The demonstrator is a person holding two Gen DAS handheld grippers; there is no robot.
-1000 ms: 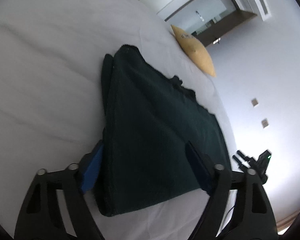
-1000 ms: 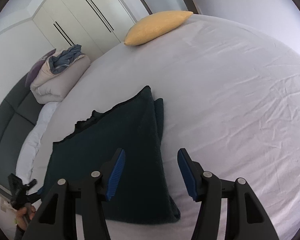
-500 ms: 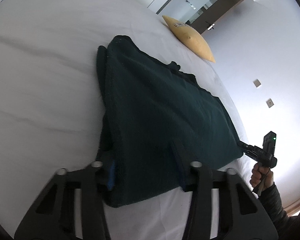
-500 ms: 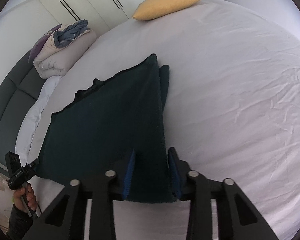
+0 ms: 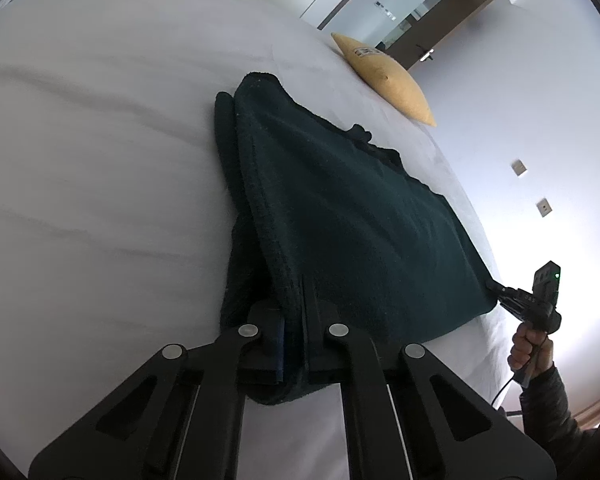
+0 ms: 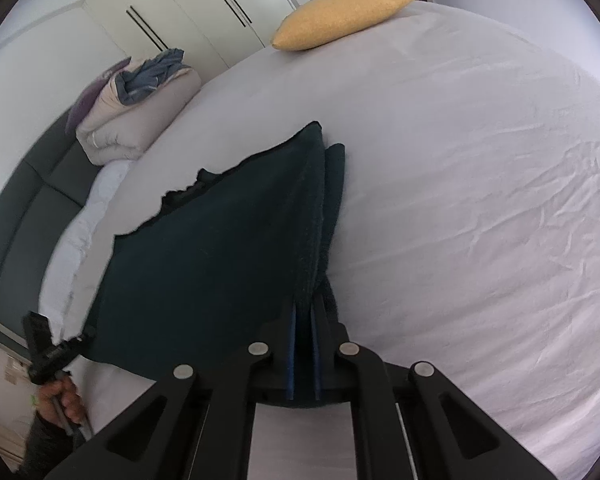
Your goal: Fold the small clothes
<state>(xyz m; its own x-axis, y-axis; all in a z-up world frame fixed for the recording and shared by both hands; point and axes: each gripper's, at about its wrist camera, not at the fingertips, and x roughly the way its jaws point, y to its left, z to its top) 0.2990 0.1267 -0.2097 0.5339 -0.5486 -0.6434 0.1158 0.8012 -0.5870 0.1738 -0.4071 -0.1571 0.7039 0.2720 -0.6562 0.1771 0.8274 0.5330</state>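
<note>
both my grippers, left (image 5: pixel 296 320) and right (image 6: pixel 305 332), just clamped fingers onto the dark green garment (image 5: pixel 352 220), bed (image 6: pixel 480 200) corners at 6 o'clock

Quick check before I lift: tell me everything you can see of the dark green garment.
The dark green garment looks like thick, fleecy knit, folded into a flat, roughly rectangular stack of several layers on the white bed sheet. Its far edge is uneven, with a small bump. The near edge is pinched at both corners: the left gripper and the right gripper have just closed on it. Nothing else touches it.
</note>
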